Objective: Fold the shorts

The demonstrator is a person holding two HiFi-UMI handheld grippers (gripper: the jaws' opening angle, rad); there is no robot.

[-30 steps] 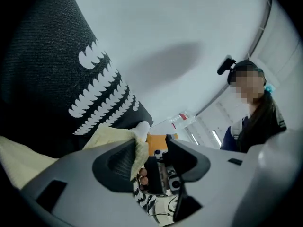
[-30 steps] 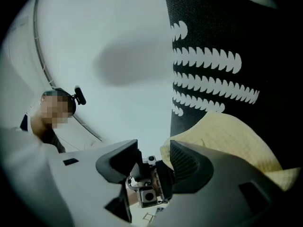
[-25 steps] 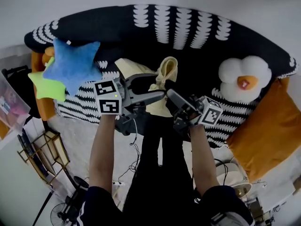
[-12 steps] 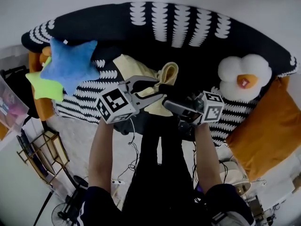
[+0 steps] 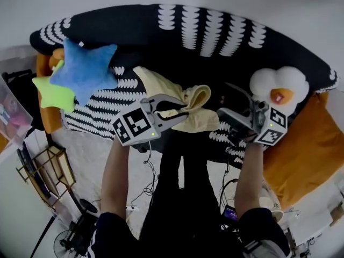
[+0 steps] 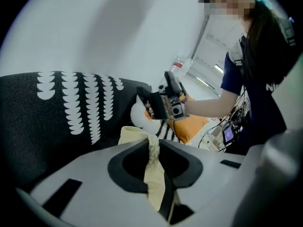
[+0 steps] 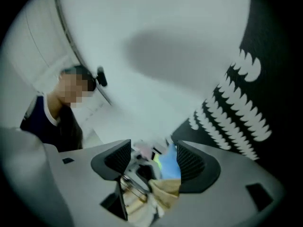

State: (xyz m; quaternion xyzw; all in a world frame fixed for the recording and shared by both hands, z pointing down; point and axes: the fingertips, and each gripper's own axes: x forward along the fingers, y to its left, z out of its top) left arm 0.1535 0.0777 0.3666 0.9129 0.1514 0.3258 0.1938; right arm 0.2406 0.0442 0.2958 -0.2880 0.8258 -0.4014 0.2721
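Fingers on the left gripper (image 5: 180,113) just closed, pinching the yellow shorts (image 5: 200,120); right gripper (image 5: 232,121) swung aside, fingers spread though narrowing slightly, empty: fold likely starting

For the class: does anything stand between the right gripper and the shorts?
Nothing visible does. The right gripper, its jaws just been opening and empty, faces the shorts across the black sofa cover. The left gripper, jaws just closing, pinches them.
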